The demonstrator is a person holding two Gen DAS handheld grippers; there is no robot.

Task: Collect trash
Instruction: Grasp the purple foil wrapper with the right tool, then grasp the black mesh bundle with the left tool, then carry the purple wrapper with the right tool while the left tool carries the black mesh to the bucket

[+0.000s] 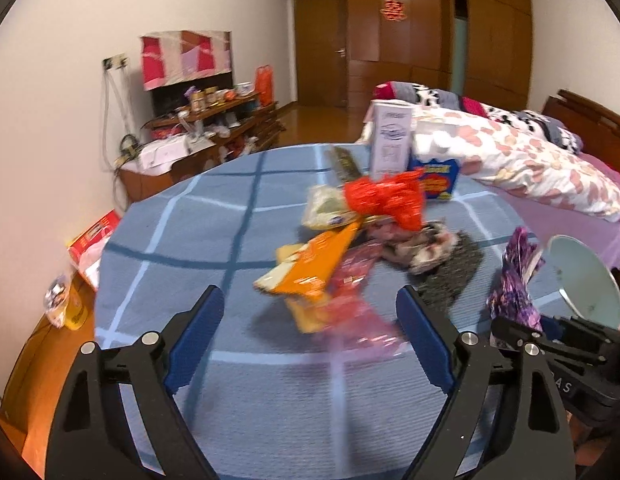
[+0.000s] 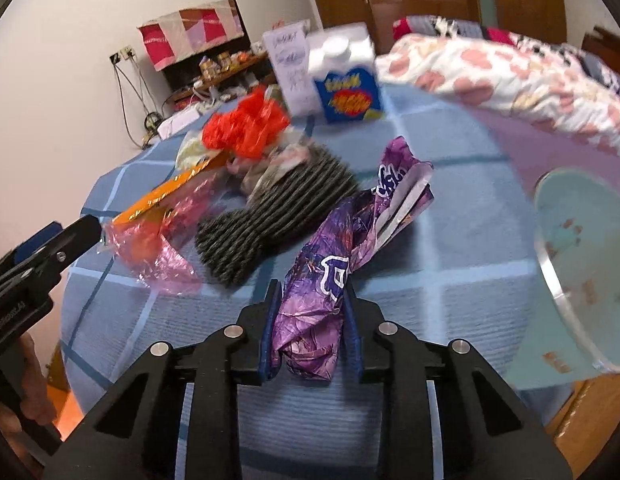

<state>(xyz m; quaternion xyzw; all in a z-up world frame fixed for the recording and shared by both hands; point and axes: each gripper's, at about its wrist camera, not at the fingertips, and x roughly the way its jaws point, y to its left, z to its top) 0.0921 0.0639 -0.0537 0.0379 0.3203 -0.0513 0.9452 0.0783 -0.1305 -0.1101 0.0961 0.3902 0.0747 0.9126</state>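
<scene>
- Bedroom with brown doors at the back, a flowery quilt point(image 1: 522, 160) on the bed, and a round table with a blue checked cloth point(image 1: 181, 248) in front.
- Lots of trash sits in a heap near the middle of the cloth, so both claws can get to it.
- Right gripper point(image 2: 310, 312) is pinching a crinkly purple wrapper point(image 2: 342, 248). Both blue pads press on its lower end, and the rest sticks out toward 1 o'clock.
- I think it holds the low end so the wrapper hangs together and does not slip.
- A light green bin point(image 2: 582, 264) with a shiny rim leans at 3 o'clock in the right view, just beside the purple wrapper. It is tipped toward the table, most likely so trash can drop in easily.
- Left gripper point(image 1: 310, 316) has its claw spread wide, with nothing pinched.
- An orange packet point(image 1: 310, 264) and a see-through pink wrapper point(image 1: 350, 300) lie at 12 o'clock from it, just past the tips. I guess the wide claw is ready to go around one of them.
- A red crinkled bag point(image 1: 386, 200) lies farther back at 12 o'clock, touching the pile.
- A grey knitted thing point(image 2: 277, 216) lies between the pink wrapper and the purple one. It may not be trash.
- Two cartons, a white carton point(image 1: 390, 140) and a blue carton point(image 1: 434, 176), stand upright at the far edge.
</scene>
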